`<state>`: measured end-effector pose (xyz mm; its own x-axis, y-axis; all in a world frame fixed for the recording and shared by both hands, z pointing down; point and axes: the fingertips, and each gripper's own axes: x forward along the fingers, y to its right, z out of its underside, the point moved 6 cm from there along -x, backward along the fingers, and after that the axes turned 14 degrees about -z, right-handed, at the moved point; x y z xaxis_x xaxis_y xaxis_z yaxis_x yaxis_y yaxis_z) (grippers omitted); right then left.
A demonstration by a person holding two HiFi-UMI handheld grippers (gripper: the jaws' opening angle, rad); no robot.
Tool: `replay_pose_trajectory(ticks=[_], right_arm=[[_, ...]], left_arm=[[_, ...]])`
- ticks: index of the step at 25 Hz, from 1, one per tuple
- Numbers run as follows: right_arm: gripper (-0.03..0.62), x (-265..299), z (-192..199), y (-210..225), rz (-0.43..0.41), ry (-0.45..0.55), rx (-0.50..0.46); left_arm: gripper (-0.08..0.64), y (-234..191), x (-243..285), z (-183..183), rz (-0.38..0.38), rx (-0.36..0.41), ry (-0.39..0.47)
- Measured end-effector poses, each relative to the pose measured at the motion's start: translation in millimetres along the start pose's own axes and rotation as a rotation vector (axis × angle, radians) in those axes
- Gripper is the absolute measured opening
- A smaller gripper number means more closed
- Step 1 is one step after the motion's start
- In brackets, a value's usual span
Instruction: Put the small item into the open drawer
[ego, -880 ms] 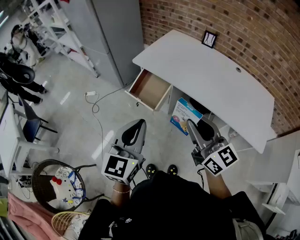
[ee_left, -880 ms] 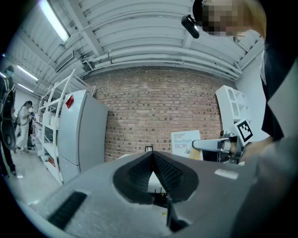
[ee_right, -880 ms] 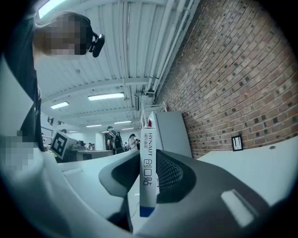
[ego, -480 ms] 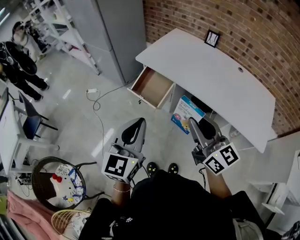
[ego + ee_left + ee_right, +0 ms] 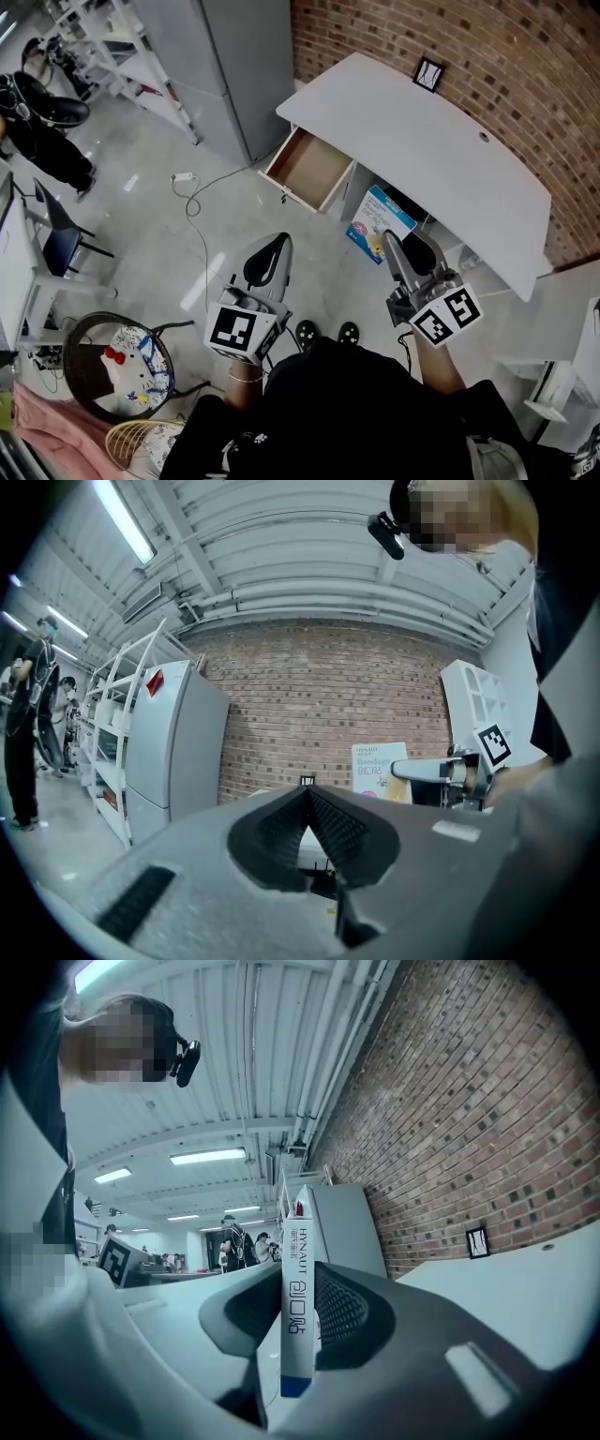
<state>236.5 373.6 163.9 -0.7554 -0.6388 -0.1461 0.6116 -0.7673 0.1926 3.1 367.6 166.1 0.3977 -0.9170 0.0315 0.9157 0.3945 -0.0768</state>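
Right gripper (image 5: pixel 300 1309): jaws clamped on the small box (image 5: pixel 298 1288), pads pressing its two broad faces; gripper held level.
Small box: white with a blue end, standing upright on edge between the right jaws. In the head view it (image 5: pixel 379 222) is off the desk (image 5: pixel 422 141), out past the near edge, above the floor (image 5: pixel 169 253).
Left gripper (image 5: pixel 306 799): jaw tips together, nothing between them; held level, beside the right gripper (image 5: pixel 405 251) and apart from it.
Drawer (image 5: pixel 309 171): pulled out below the desk's left end, interior bare brown, nothing visible inside. The small box is to its right, not over it.
Desk: white top, far edge against the brick wall (image 5: pixel 525 75); a small picture frame (image 5: pixel 430 73) stands at the far edge.
Grey cabinet (image 5: pixel 234 56): just beside the desk's left corner.
Cable (image 5: pixel 192 202): lying loose on the floor, left of the drawer.
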Motion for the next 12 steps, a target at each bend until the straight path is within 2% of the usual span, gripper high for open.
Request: replay_pose_trajectory(ticks=[9, 12], right_arm=[[0.094, 25, 6, -11, 0.001, -0.015, -0.003], [0.094, 33, 10, -15, 0.002, -0.015, -0.003]], left_arm=[[-0.003, -34, -7, 4, -0.036, -0.017, -0.023], [-0.003, -43, -9, 6, -0.024, -0.022, -0.005]])
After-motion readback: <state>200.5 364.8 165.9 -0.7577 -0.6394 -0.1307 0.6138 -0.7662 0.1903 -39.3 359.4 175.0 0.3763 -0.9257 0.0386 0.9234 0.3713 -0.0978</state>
